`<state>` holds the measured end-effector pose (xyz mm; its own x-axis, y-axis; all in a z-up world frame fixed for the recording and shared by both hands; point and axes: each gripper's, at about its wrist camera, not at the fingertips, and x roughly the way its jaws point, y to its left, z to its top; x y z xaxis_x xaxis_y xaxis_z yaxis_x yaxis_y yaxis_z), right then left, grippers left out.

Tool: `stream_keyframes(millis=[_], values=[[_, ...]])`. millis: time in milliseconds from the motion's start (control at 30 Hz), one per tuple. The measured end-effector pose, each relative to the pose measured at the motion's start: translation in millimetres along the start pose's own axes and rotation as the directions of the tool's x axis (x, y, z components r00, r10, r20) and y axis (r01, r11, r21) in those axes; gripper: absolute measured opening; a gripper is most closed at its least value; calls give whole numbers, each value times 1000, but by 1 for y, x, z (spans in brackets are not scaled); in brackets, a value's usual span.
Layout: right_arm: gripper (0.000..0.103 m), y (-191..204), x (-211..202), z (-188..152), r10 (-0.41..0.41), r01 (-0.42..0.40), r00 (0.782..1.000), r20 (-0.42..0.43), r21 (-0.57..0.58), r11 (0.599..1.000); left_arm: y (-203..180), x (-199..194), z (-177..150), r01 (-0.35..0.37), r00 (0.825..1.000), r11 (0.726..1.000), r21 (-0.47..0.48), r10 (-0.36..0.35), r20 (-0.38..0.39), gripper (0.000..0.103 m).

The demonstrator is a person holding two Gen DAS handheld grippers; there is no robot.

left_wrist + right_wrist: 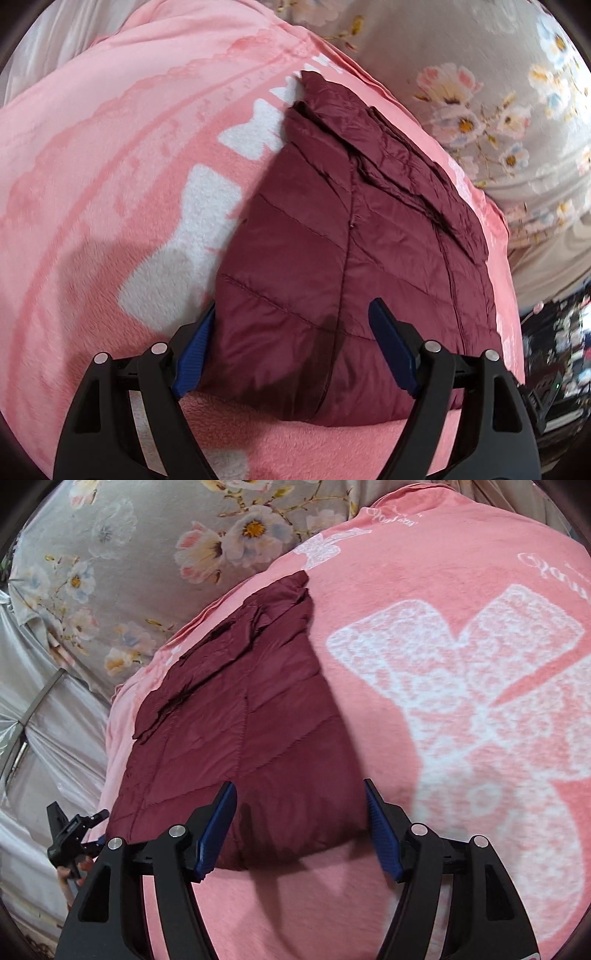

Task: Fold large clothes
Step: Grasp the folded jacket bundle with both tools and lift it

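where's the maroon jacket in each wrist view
Left wrist: the maroon jacket fills the centre and centre-right, its near edge between the open left claw fingers.
Right wrist: the jacket sits centre-left, its near edge between the open right claw fingers.
Shared landmark: the pink blanket with white bow print, under the jacket in both views.

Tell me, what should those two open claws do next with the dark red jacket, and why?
Probably close on the near edge of the maroon jacket. The left gripper and right gripper both hover open over that edge, and the jacket lies flat on the pink blanket.
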<state>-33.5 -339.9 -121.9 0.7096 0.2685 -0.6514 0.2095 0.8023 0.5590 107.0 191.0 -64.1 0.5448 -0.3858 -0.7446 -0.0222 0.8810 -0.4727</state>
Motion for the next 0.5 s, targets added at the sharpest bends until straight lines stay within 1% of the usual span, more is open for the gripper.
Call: stream_keyframes(millis=[100,167,200,233,267,300,333,400,433,467,500], values=[[67,11,6,-1,-16,16,1000,16,-8,1000,5,-3,-1,-9,1000,1000,-27,10,19,70],[67,13,5,-1,-7,7,1000,22,2,1000,9,-11,-2,-49,997,998,-47,51,52,69],[66,12,4,-1,1,-1,1000,25,8,1000,13,-17,-2,-50,996,997,-63,54,70,69],[65,10,3,-1,5,-5,1000,28,15,1000,17,-19,-1,-38,996,996,-75,44,72,69],[61,9,3,-1,5,-5,1000,30,23,1000,21,-18,-1,-18,998,995,-95,24,58,69],[55,7,2,-2,5,-6,1000,31,30,1000,25,-15,-1,-1,999,994,-111,6,42,69],[52,5,2,-2,5,-6,1000,31,38,999,26,-13,-2,2,999,993,-121,2,38,69],[31,2,1,-3,9,-11,999,32,56,998,25,-11,-3,-7,999,994,-114,12,48,68],[26,1,-1,-4,14,-16,999,35,62,998,24,-12,-4,-12,999,993,-113,18,51,67],[19,0,-3,-4,24,-27,999,42,70,997,23,-13,-4,-21,998,993,-118,28,58,63],[14,-1,-6,-5,32,-36,998,46,71,997,25,-14,-5,-32,997,991,-129,40,63,56]])
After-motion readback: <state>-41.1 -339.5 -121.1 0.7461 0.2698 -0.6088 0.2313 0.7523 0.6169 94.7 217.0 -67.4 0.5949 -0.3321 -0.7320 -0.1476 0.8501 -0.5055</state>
